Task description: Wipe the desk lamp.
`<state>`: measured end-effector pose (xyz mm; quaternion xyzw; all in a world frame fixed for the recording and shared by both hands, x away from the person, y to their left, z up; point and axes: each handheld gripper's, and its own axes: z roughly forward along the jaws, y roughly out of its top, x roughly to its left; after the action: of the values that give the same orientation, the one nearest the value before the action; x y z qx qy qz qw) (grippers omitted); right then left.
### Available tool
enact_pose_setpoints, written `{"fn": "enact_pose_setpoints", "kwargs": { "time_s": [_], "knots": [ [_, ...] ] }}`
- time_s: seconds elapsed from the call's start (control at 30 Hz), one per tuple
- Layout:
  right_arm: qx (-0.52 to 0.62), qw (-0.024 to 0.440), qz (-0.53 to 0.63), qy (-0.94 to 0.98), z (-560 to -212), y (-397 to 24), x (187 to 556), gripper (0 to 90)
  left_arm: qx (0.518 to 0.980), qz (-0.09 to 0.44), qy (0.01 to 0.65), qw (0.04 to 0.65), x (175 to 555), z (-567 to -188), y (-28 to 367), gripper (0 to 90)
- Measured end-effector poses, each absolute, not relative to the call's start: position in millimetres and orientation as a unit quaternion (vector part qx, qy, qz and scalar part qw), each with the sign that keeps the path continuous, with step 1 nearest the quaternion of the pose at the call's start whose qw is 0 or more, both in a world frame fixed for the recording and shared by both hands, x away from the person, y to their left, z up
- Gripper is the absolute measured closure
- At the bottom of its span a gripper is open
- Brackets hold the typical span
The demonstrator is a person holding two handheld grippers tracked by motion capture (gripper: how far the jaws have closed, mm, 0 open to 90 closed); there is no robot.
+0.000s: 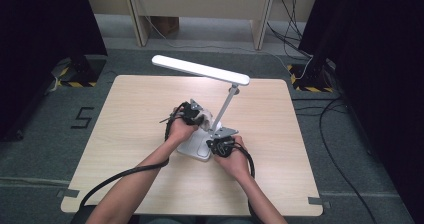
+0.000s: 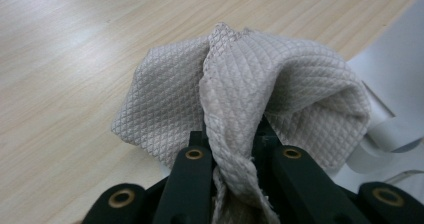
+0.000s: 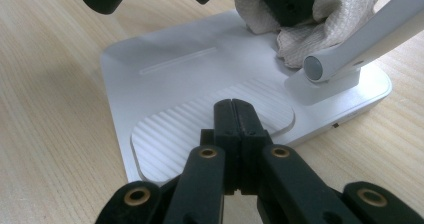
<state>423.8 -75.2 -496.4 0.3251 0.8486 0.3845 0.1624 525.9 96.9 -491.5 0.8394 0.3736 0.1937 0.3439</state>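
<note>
Setting: was a lab-like recording room, shown by grey carpet (image 1: 45, 134), hazard-taped stand feet (image 1: 75, 83), trailing cables (image 1: 345, 169) and black curtains (image 1: 380, 59).

You hold a quilted beige cloth (image 2: 250, 84) over the lamp's smooth matt white plastic base (image 3: 165, 79), on a pale wood-grain table (image 1: 140, 109).

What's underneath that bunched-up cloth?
The cloth, pinched in the left gripper, rests on the lamp's white base beside the arm's hinge. The patch of base directly beneath it is covered.
</note>
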Motion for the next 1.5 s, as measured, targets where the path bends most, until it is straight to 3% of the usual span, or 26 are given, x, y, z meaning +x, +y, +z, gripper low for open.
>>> {"fn": "enact_pose_setpoints", "kwargs": {
  "time_s": [0.8,1.5],
  "knots": [
    [0.324,0.165,0.385,0.848,-496.6,-74.8,423.4,90.0,0.829,0.222,0.399,0.324,537.0,-492.9,115.4,83.6],
    [0.321,0.167,0.379,0.852,-495.5,-74.4,423.9,90.0,0.851,0.209,0.364,0.315,516.0,-491.6,124.1,84.2]
  ]
}}
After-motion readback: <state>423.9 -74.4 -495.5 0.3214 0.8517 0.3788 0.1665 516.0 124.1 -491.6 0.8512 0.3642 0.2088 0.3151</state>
